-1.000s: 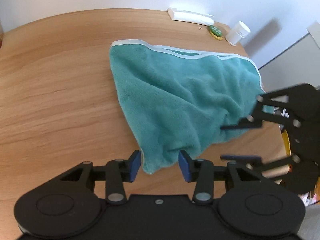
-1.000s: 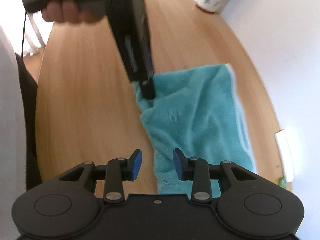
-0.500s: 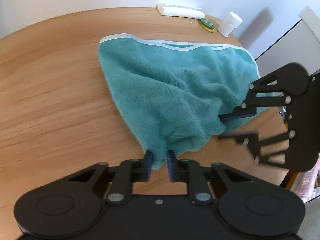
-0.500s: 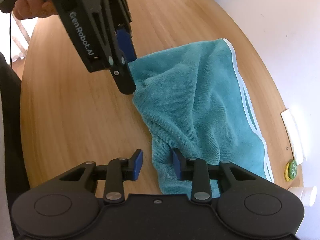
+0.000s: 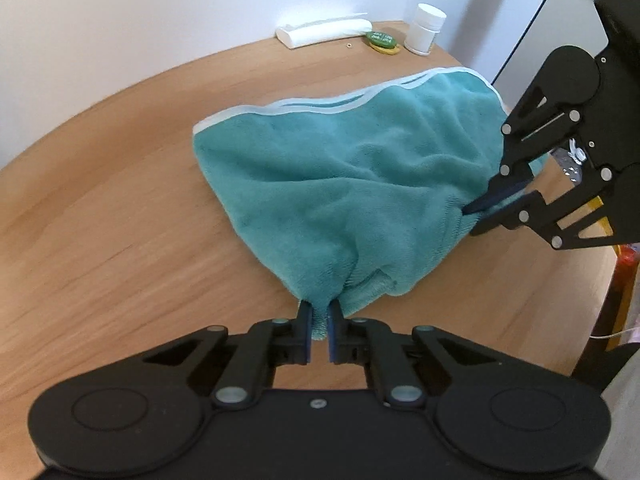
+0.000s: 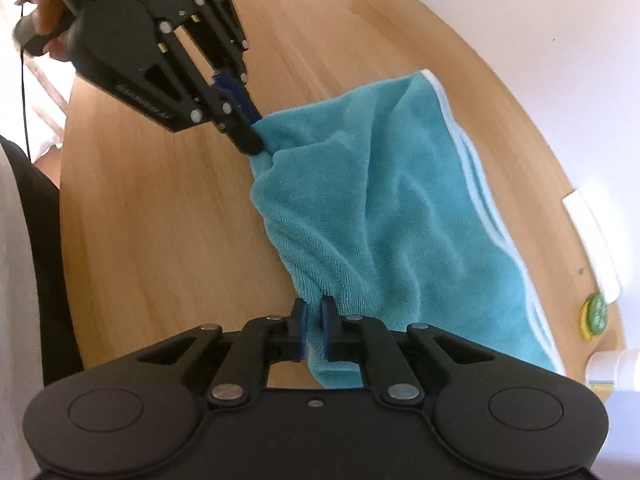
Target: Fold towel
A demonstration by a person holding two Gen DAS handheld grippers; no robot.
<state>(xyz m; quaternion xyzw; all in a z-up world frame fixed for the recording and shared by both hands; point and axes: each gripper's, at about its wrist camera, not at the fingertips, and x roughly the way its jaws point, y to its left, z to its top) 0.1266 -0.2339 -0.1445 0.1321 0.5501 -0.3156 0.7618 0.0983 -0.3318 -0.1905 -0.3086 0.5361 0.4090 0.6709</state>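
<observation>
The teal towel (image 5: 352, 184) lies rumpled on the round wooden table (image 5: 120, 208), its white-trimmed edge toward the wall, where a white tube (image 5: 324, 32), a small green disc (image 5: 383, 40) and a white bottle (image 5: 426, 28) sit well apart from it. The left gripper (image 5: 319, 332) is clamped on one near corner of the towel, the cloth bunched between its blue pads. The right gripper (image 6: 313, 330) is pinched on the other near corner in the same way.

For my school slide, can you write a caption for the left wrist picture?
Both grippers, left and right, pinch a teal towel on a wooden table.
</observation>
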